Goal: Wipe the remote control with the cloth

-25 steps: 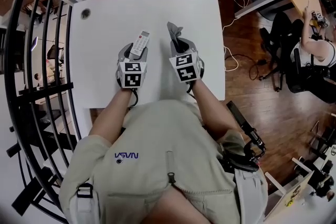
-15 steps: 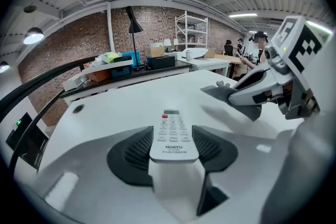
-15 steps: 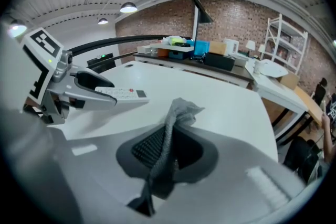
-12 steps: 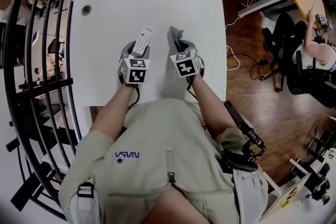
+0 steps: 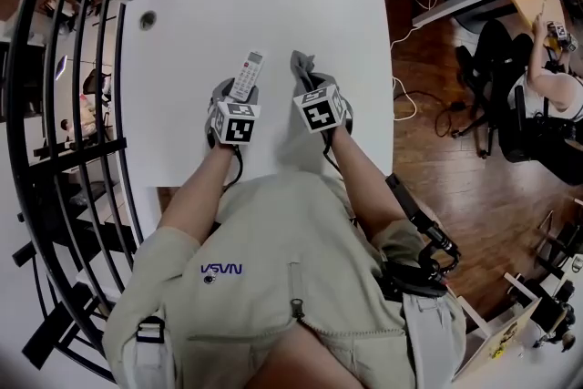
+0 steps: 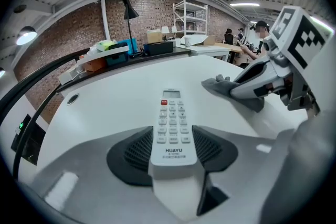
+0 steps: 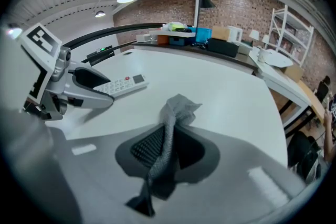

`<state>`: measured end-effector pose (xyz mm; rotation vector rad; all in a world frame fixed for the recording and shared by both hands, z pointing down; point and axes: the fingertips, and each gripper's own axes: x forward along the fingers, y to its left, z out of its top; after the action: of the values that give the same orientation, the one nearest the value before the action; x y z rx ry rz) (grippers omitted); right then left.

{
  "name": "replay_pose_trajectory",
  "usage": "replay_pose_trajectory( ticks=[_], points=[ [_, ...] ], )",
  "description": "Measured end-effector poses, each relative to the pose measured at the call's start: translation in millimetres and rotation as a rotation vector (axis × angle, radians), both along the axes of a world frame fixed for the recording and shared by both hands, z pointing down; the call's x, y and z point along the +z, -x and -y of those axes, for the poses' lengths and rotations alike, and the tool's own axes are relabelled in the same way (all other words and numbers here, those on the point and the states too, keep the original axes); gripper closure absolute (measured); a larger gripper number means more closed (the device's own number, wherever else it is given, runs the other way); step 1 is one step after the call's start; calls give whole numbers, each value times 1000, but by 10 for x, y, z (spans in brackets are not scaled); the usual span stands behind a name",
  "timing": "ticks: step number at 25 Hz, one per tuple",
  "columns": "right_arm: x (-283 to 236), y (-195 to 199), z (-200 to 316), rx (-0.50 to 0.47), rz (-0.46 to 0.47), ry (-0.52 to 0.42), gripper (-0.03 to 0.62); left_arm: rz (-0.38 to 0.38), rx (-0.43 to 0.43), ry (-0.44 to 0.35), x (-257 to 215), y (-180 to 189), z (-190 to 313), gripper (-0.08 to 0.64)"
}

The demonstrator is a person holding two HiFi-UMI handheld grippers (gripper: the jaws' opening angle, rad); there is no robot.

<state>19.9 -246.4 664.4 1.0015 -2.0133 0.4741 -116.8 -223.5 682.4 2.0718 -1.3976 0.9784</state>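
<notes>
Left tool (image 6: 173, 139) clamped on white remote (image 6: 172, 120), buttons up, white desk (image 6: 115, 102) beneath. Right tool (image 6: 247, 89) alongside, jaws opening, grey cloth (image 6: 223, 86) between them.

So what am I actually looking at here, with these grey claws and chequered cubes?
There is no robot here. A person holds a two-jaw gripper in each hand. One picture comes from a camera on the person's head, looking down at a white table. The other two come from cameras riding on the grippers. The left gripper is clamped on a white remote control. The right gripper has a grey cloth between its jaws, which are opening. The cubes are parts of the grippers.
</notes>
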Motion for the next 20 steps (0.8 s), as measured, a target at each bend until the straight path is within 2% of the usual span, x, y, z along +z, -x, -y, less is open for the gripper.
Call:
replay_pose_trajectory(
  ticks=[9,16,20],
  points=[
    [-70,-1,7,15,30,-18,484,-19,27,-14,-2,-11,6,316],
    [-333,-59,-74,44,77,-99,465,-98,15,-78,-245,-64,-91,287],
    [-338,-43,-134,50,90,-90,438,-115,12,-125,-462,-35,-133,279]
  ],
)
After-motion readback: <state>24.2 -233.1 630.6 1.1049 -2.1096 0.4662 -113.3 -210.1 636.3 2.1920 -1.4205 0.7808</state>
